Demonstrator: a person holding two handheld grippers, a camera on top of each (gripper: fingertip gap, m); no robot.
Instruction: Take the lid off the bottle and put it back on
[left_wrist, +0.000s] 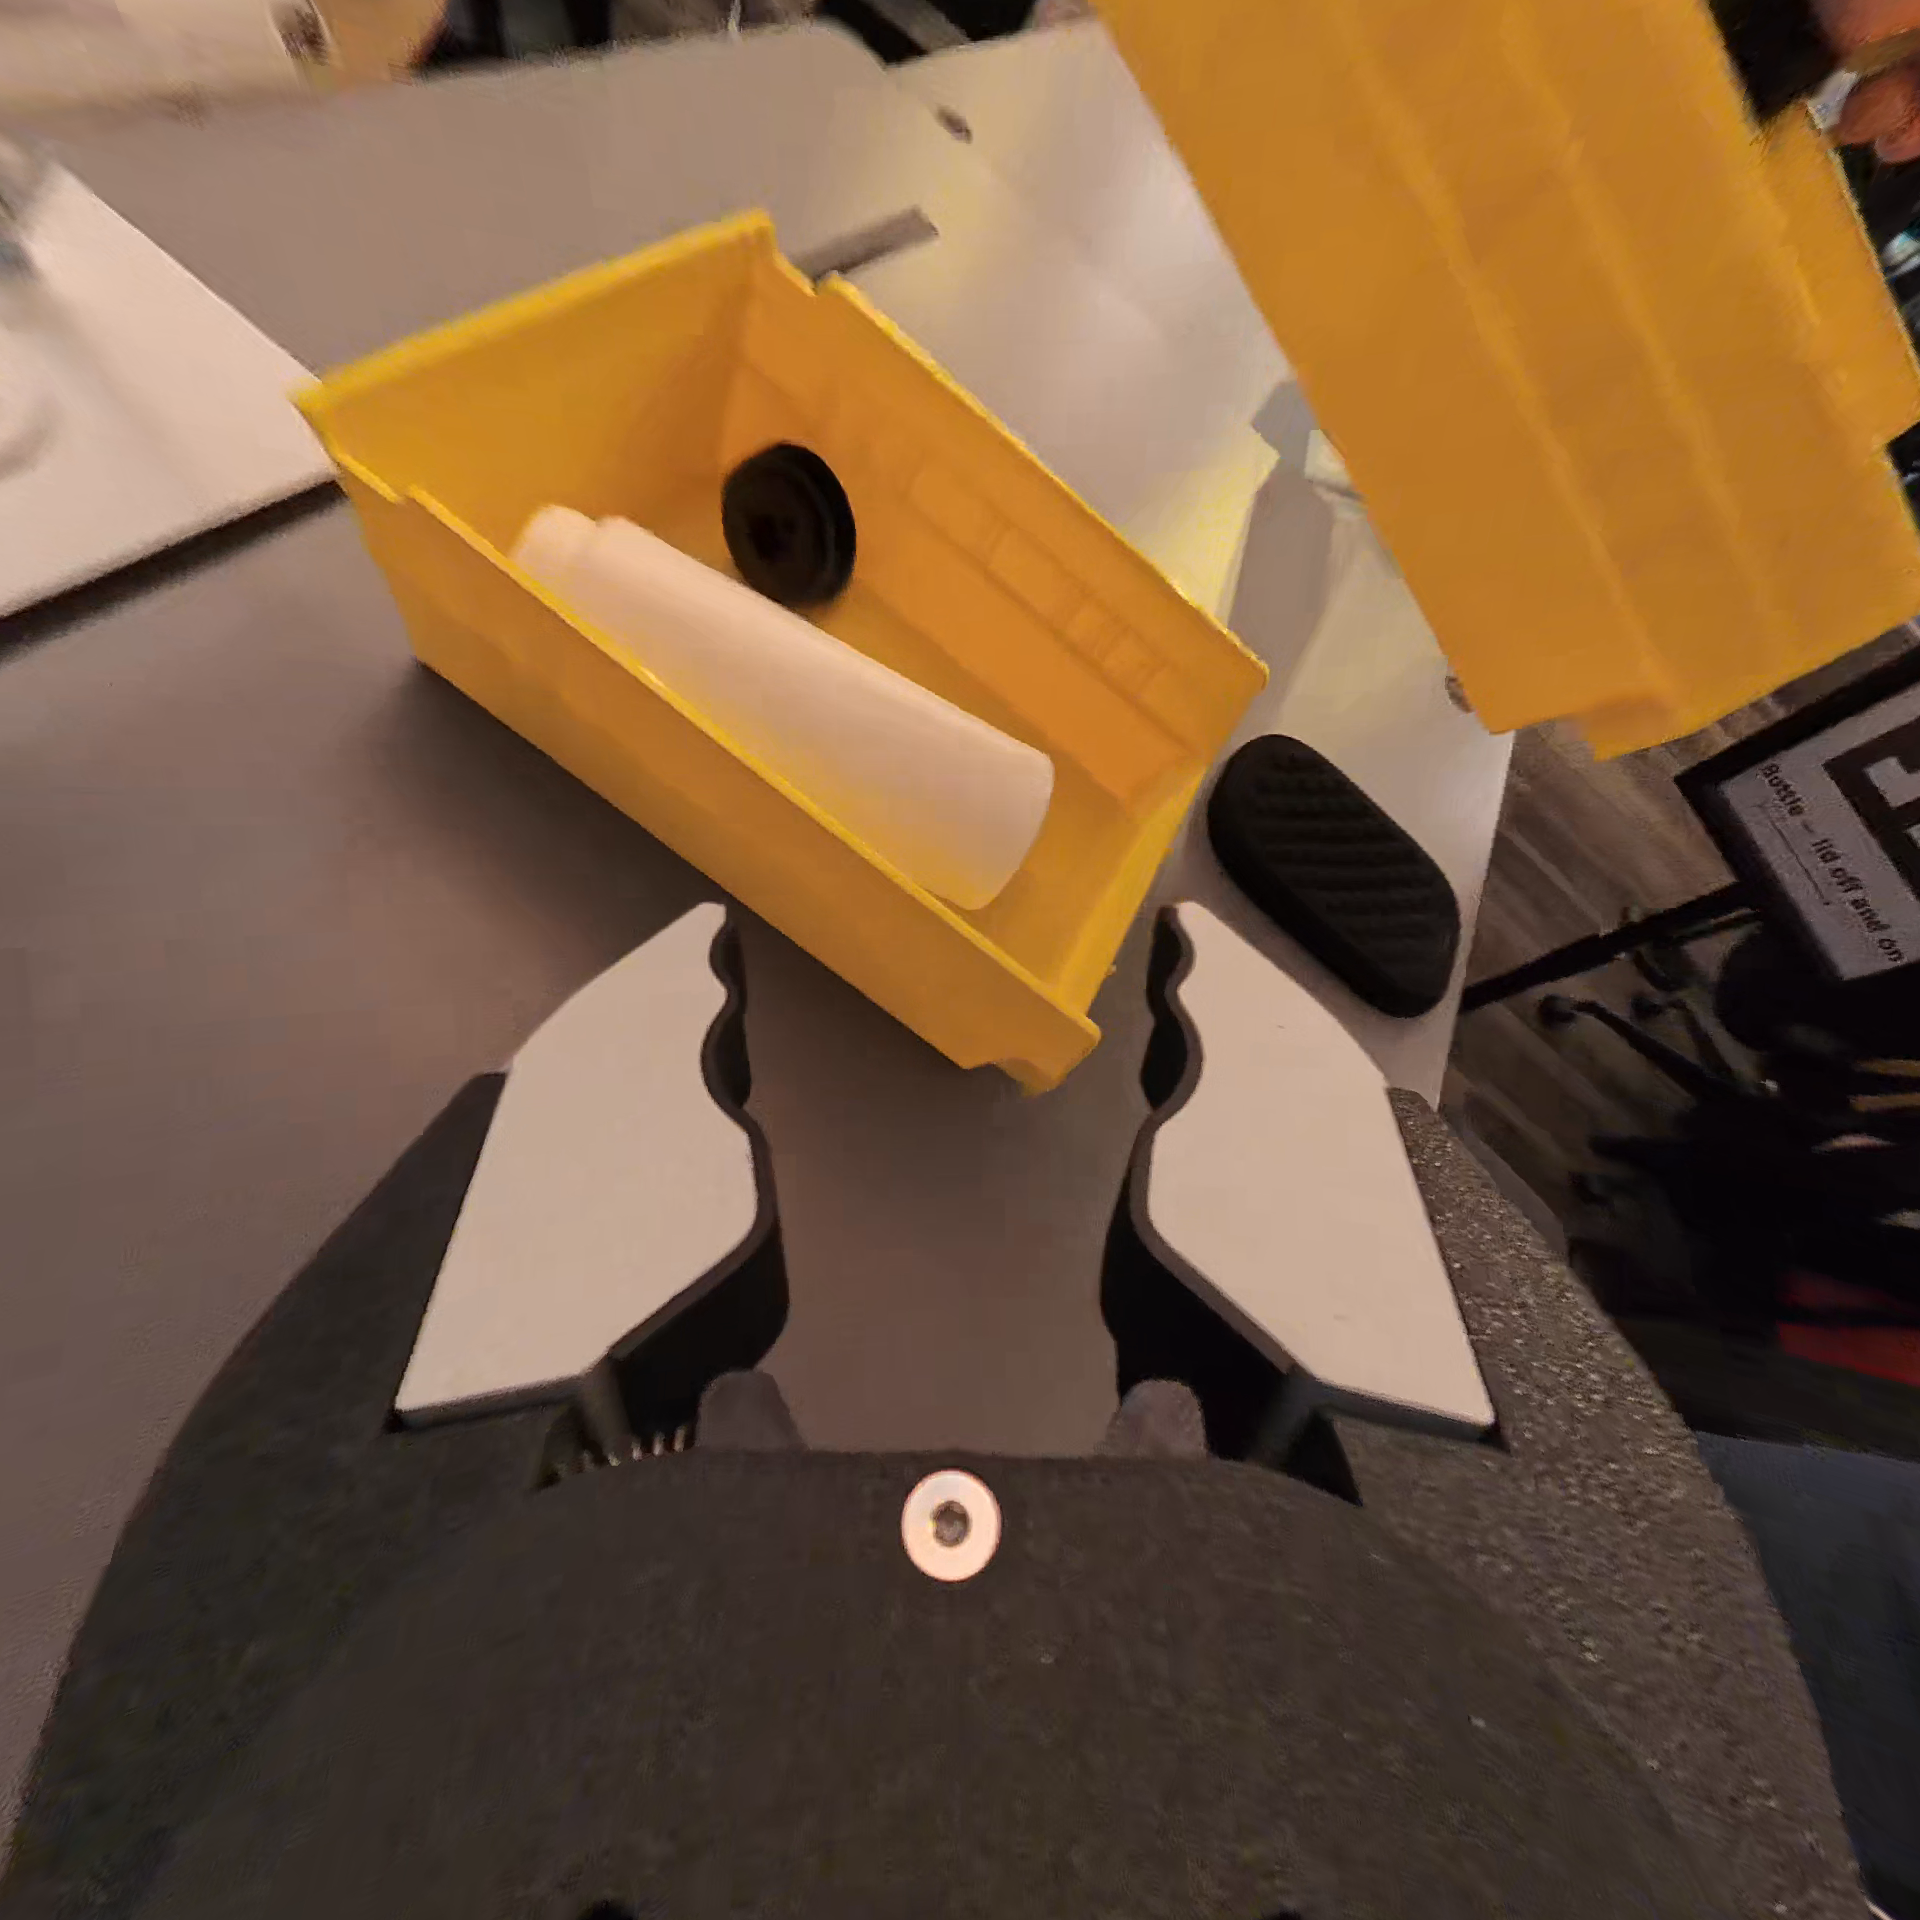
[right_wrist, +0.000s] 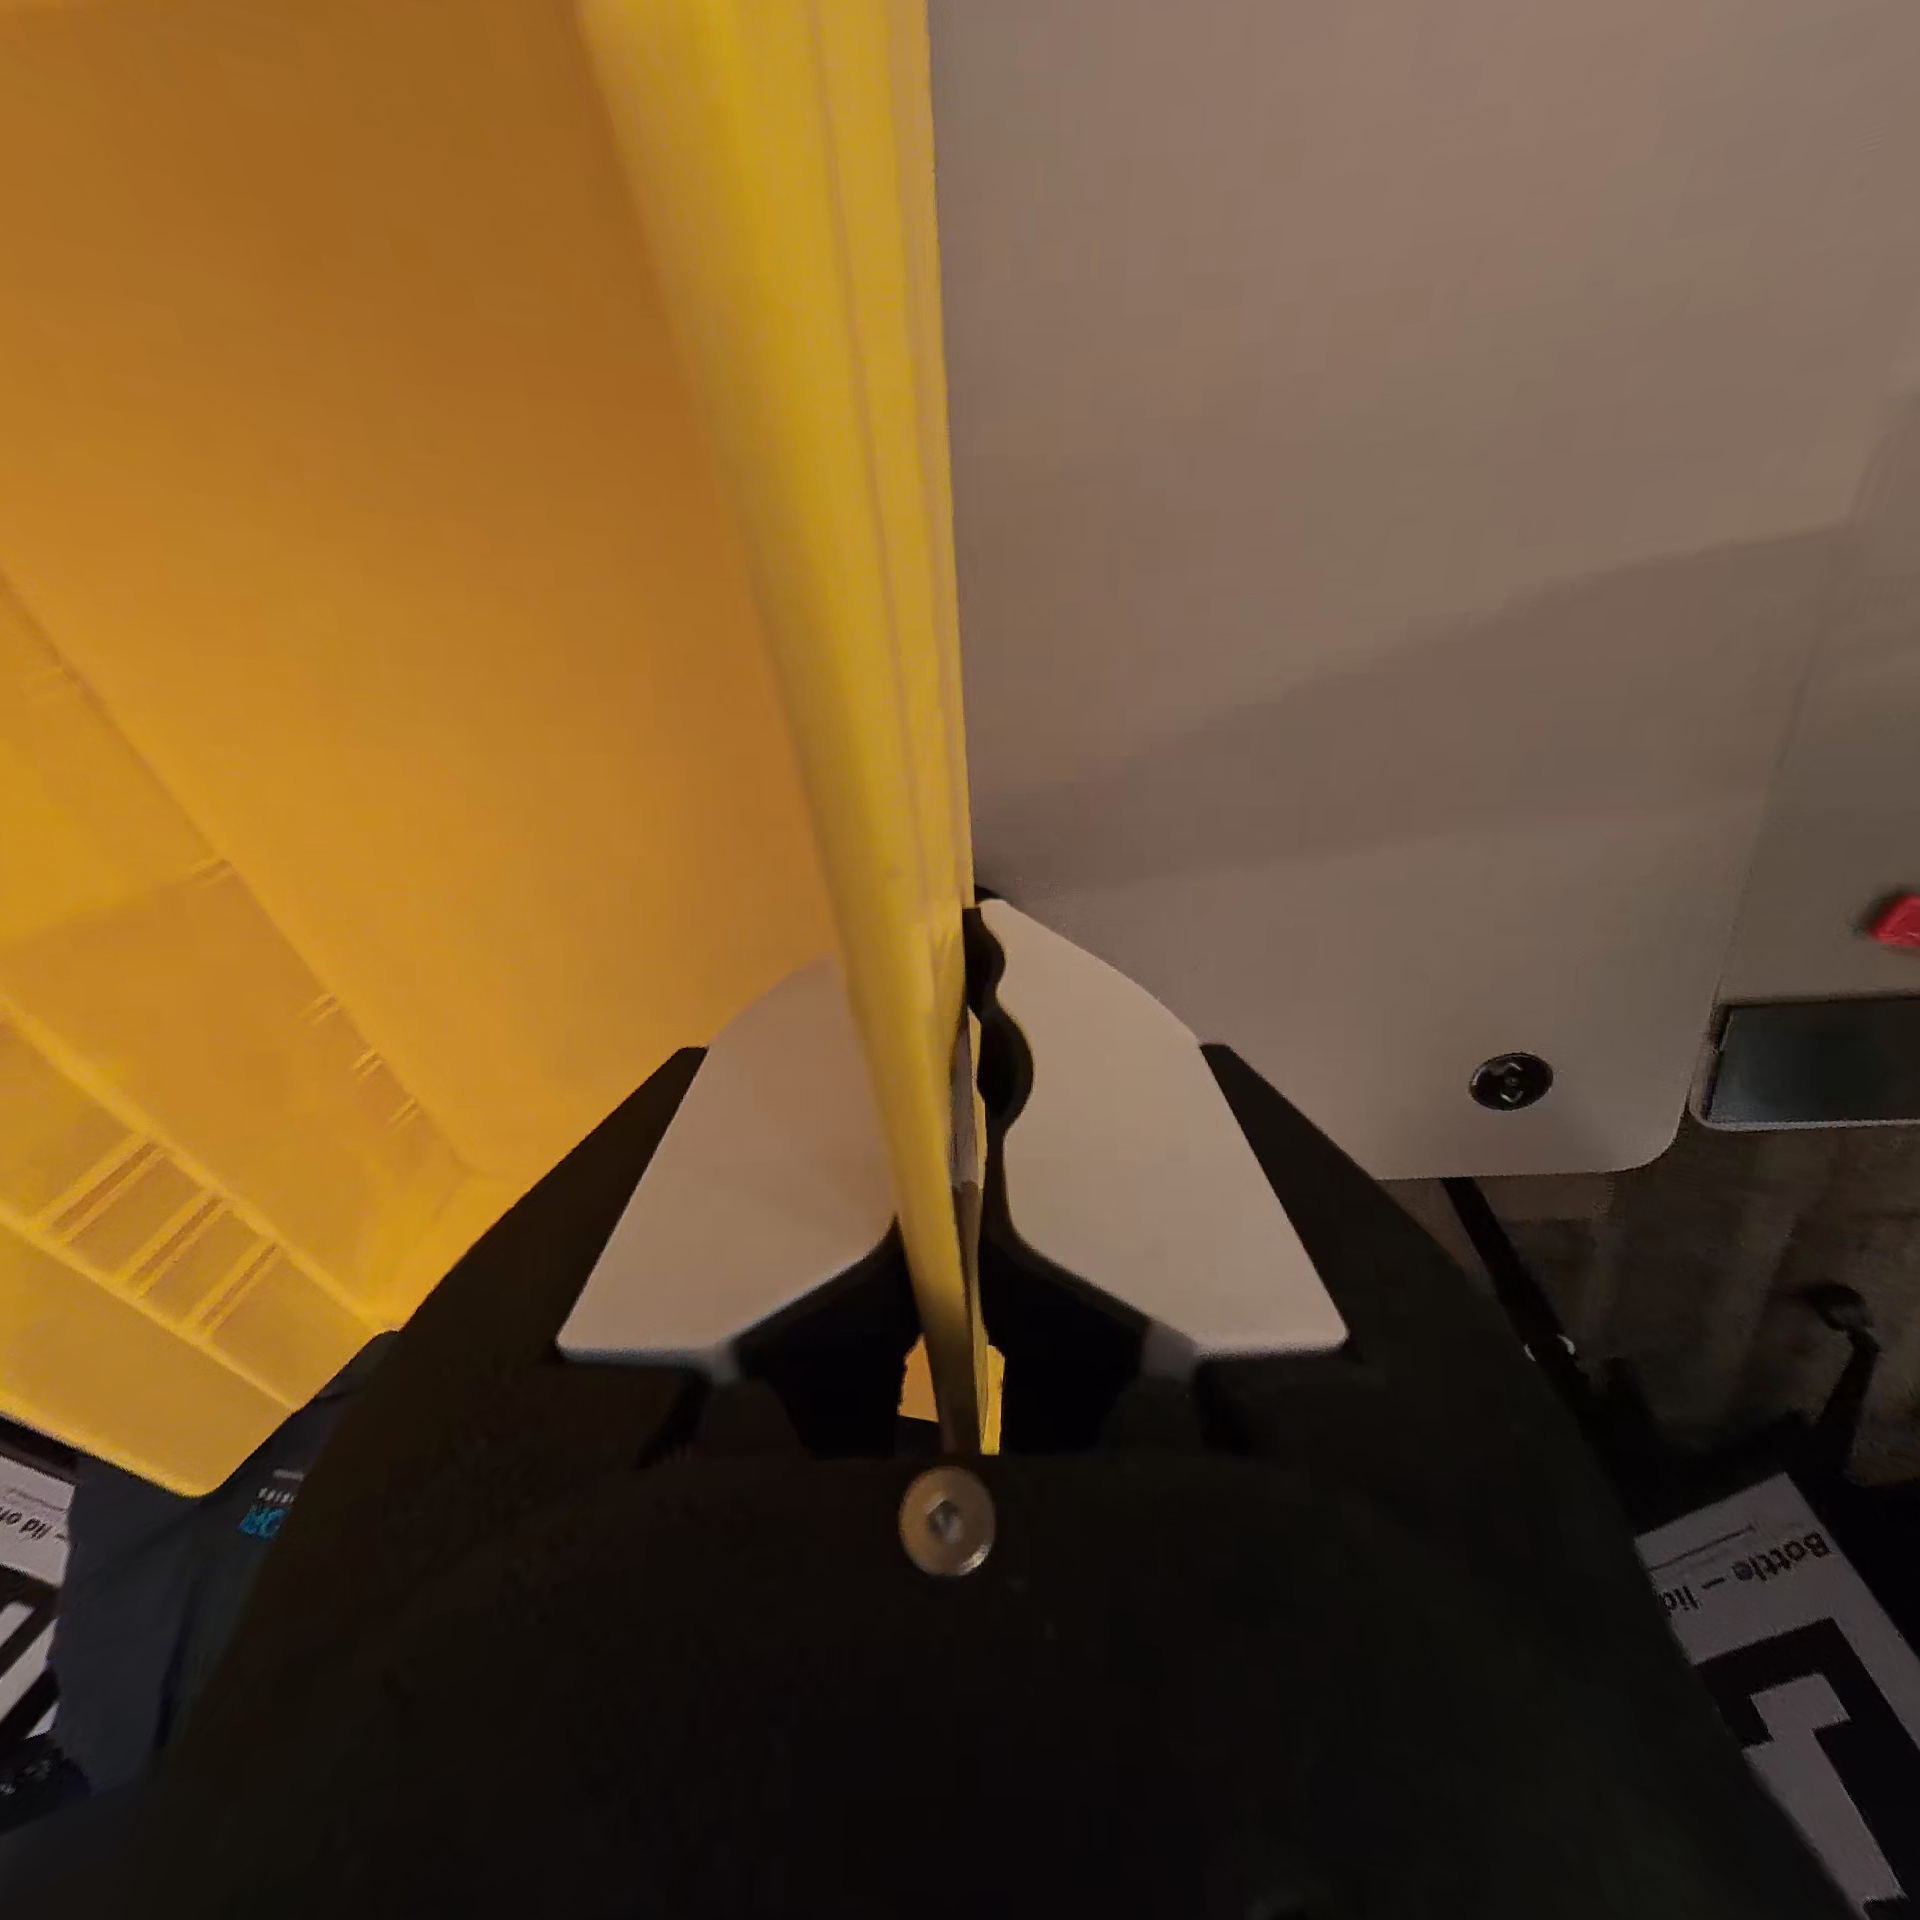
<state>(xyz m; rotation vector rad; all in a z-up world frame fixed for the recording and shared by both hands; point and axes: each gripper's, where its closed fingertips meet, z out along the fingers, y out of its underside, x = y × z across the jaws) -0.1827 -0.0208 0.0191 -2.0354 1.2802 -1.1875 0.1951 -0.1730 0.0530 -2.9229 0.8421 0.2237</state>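
A white bottle (left_wrist: 790, 696) lies on its side in a yellow bin (left_wrist: 582, 436) on the grey table. A black round lid (left_wrist: 790, 535) sits beside the bottle's neck inside the bin. My left gripper (left_wrist: 951, 935) is open and empty, just in front of the bin's near corner. My right gripper (right_wrist: 961, 935) is shut on the side wall of a second yellow bin (right_wrist: 416, 520) and holds it up. That second bin also shows in the left wrist view (left_wrist: 1538, 343), lifted at the upper right.
A black ribbed oval pad (left_wrist: 1335, 873) lies on the white board (left_wrist: 1091, 312) right of the first bin. A framed card with writing (left_wrist: 1839, 831) stands off the table's right edge. The white board (right_wrist: 1403, 520) has a screw (right_wrist: 1510, 1081) near its corner.
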